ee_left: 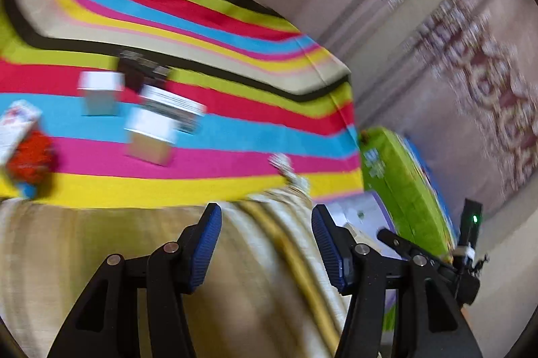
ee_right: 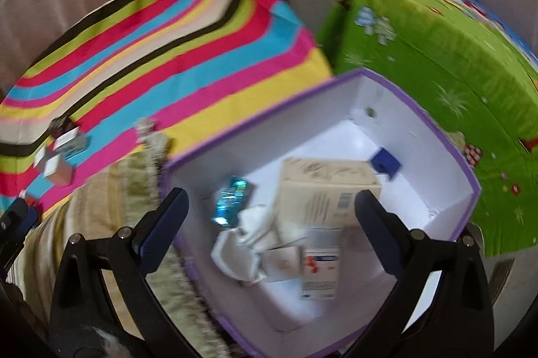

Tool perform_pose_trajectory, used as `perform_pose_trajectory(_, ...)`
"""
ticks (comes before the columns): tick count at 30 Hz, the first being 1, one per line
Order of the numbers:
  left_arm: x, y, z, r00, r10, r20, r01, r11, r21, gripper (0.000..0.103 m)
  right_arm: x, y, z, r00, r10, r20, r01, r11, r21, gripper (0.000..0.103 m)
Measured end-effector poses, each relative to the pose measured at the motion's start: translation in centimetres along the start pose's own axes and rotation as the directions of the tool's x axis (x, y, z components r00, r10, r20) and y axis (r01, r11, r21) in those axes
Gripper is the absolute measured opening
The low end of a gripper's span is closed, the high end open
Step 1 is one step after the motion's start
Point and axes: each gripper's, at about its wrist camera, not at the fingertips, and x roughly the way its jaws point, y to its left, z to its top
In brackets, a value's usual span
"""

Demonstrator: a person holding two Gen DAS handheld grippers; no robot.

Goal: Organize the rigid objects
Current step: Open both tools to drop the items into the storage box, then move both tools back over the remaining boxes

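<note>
My left gripper (ee_left: 265, 240) stands open and empty over a beige fringed blanket (ee_left: 168, 274). Beyond it, several small boxes lie blurred on a striped cloth (ee_left: 235, 122): two white ones (ee_left: 101, 92) (ee_left: 151, 136), a black one (ee_left: 134, 68) and a red-and-white one (ee_left: 20, 139). My right gripper (ee_right: 270, 203) hangs open, holding nothing, above a purple-rimmed box (ee_right: 420, 122). In that box lie a beige carton (ee_right: 329, 189), a shiny blue packet (ee_right: 232, 200), crumpled white items (ee_right: 248, 243), a small white box with red print (ee_right: 319, 263) and a dark blue piece (ee_right: 386, 163).
A green printed lid (ee_right: 437, 55) leans behind the purple box, close to its far wall. The striped cloth (ee_right: 168, 55) lies to the box's left, with the small boxes (ee_right: 57, 163) on it. Curtains hang behind. A patterned carpet (ee_left: 470, 72) lies to the right.
</note>
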Motion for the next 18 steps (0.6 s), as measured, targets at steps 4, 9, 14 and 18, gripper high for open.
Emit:
perform_pose_trajectory(4, -3.4, 3.9, 1.1, 0.994, 0.076, 0.075, -0.071, 0.995, -0.067, 0.054, -0.5, 4.2, -0.4, 0.998, 0.064, -0.002, -0.064, 0.994, -0.086, 0.100)
perform_pose_trajectory(9, -6.3, 10.2, 2.1, 0.987, 0.118, 0.110, -0.090, 0.968, -0.233, 0.051, -1.0, 10.5, -1.0, 0.986, 0.164, -0.006, -0.161, 0.966, -0.202, 0.100)
perform_pose_trajectory(14, -6.3, 13.1, 3.4, 0.990, 0.087, 0.113, -0.047, 0.947, -0.319, 0.038, -1.3, 16.4, -1.7, 0.970, 0.242, 0.012, -0.227, 0.925, -0.303, 0.100)
perform_pose_trajectory(18, -6.2, 14.2, 4.1, 0.987, 0.107, 0.121, -0.057, 0.932, -0.359, 0.036, -0.3, 20.0, -3.4, 0.972, 0.237, 0.013, -0.212, 0.893, -0.397, 0.100)
